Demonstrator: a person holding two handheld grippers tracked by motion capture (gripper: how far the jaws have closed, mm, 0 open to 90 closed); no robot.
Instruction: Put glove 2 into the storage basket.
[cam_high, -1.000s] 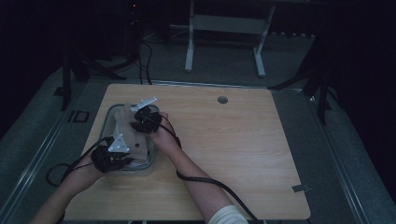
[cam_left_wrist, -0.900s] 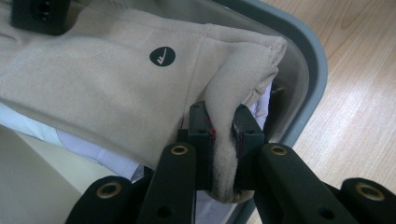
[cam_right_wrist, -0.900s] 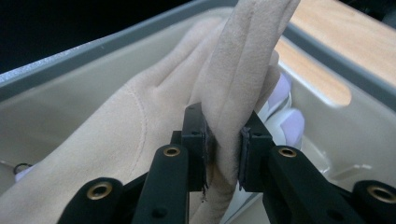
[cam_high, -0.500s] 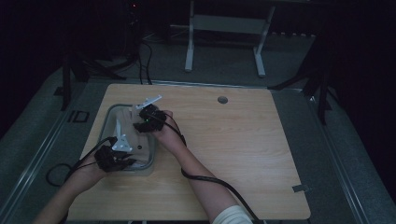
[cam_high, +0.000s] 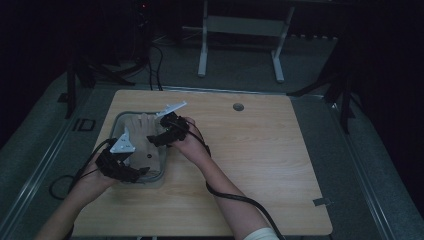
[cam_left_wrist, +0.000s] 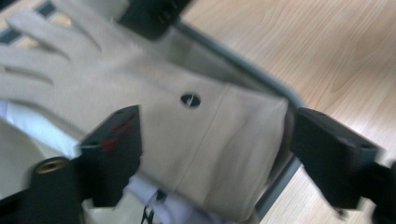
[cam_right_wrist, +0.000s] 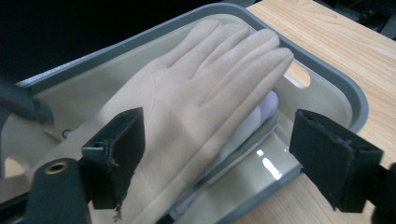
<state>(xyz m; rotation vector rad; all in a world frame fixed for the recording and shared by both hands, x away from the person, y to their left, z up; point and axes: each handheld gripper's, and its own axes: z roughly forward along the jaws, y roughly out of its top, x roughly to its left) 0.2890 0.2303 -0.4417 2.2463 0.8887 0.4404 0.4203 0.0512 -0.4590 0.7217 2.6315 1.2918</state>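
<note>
A beige glove (cam_right_wrist: 201, 93) lies flat in a grey-rimmed tray (cam_right_wrist: 327, 70), its fingers toward the far rim. In the left gripper view its cuff (cam_left_wrist: 224, 140), with a small black button (cam_left_wrist: 190, 99), spans the gap under the jaws. My left gripper (cam_left_wrist: 217, 126) is open over that cuff; its jaws have just been opening and do not press the glove. My right gripper (cam_right_wrist: 219, 126) is open above the palm, its jaws also just opened, touching nothing. In the high view the left gripper (cam_high: 140, 172) is at the tray's (cam_high: 116, 125) near end and the right gripper (cam_high: 155, 140) over its middle.
Pale lilac and white fabric (cam_right_wrist: 267, 105) lies under the glove in the tray. The wooden table (cam_high: 260, 165) stretches to the right, with a round grommet (cam_high: 238, 107) near its far edge. Cables trail from both grippers off the near side.
Both grippers have let go of the glove, which now lies in the tray. The right gripper has drawn back a little toward the tray's right side; the left has lifted slightly.
</note>
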